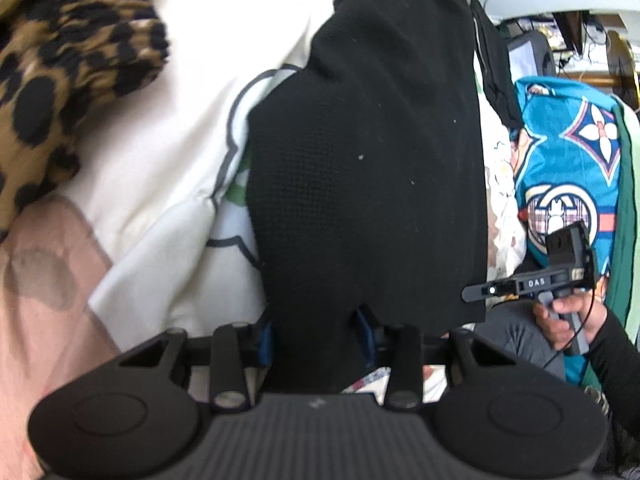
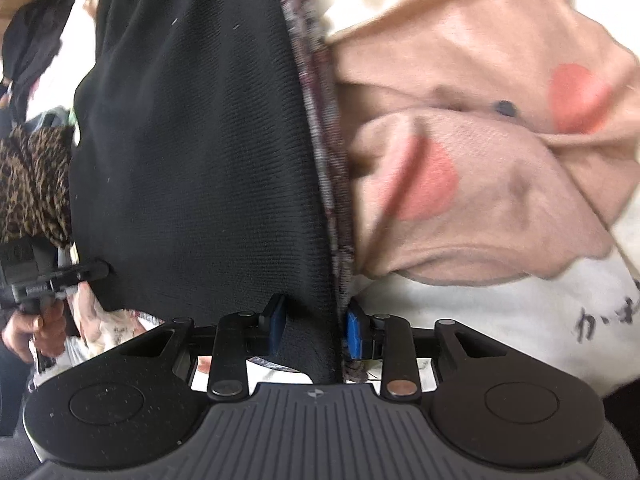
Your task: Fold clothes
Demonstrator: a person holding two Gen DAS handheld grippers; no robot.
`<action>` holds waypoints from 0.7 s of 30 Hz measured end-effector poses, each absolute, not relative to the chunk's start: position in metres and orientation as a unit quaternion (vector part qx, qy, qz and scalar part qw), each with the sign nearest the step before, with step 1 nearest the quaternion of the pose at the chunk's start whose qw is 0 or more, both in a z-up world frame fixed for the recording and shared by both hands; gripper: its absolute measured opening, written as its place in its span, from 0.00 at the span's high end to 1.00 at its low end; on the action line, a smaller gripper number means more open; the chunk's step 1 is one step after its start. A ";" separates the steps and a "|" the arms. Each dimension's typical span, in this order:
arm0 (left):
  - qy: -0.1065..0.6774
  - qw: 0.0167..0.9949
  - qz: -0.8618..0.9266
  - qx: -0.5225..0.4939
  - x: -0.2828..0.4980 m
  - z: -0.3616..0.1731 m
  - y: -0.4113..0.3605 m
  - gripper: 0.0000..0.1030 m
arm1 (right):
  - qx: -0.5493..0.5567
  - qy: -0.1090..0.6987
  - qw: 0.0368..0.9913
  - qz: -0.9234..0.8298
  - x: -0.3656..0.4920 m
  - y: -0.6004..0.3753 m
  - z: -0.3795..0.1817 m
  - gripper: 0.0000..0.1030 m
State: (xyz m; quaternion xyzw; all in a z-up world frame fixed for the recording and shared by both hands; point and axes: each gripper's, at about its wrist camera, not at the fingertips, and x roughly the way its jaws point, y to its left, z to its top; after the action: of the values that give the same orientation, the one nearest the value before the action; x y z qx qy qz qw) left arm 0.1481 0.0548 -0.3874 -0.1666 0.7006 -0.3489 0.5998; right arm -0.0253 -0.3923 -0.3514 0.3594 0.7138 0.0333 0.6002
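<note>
A black knit garment (image 1: 368, 168) hangs stretched between both grippers. My left gripper (image 1: 318, 336) is shut on one edge of it; the cloth fills the gap between the blue pads. My right gripper (image 2: 314, 328) is shut on another edge of the same garment (image 2: 192, 160), together with a grey-purple patterned hem (image 2: 328, 176). The right gripper also shows in the left wrist view (image 1: 472, 292), held by a hand. The left gripper shows in the right wrist view (image 2: 100, 270).
A leopard-print garment (image 1: 60, 92) lies at upper left. White bedding (image 1: 168, 168) lies below. A pink-beige cloth with red spots (image 2: 480, 168) lies to the right. A blue patterned cloth (image 1: 568, 160) is at far right. A cluttered desk stands behind.
</note>
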 end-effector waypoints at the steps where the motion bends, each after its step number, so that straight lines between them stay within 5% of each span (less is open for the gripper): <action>1: 0.700 0.602 -0.347 -0.169 0.147 -0.387 0.056 0.61 | 0.360 0.715 0.599 0.031 -0.025 -0.393 -0.352 0.64; 5: 0.699 0.605 -0.339 -0.172 0.146 -0.388 0.054 0.61 | 0.351 0.723 0.595 0.033 -0.023 -0.389 -0.356 0.64; 10: 0.701 0.608 -0.335 -0.165 0.149 -0.388 0.048 0.62 | 0.344 0.722 0.599 0.038 -0.021 -0.384 -0.355 0.85; 15: 0.697 0.611 -0.339 -0.159 0.148 -0.386 0.047 0.86 | 0.333 0.713 0.615 0.046 -0.023 -0.382 -0.346 0.96; 21: 0.694 0.625 -0.341 -0.109 0.144 -0.360 0.038 0.92 | 0.361 0.678 0.637 0.061 -0.035 -0.391 -0.324 0.98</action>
State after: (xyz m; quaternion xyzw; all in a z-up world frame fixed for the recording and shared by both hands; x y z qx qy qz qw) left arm 0.1445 0.0383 -0.3598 -0.1087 0.6939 -0.3407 0.6250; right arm -0.0350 -0.3909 -0.3236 0.3612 0.6780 0.0608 0.6373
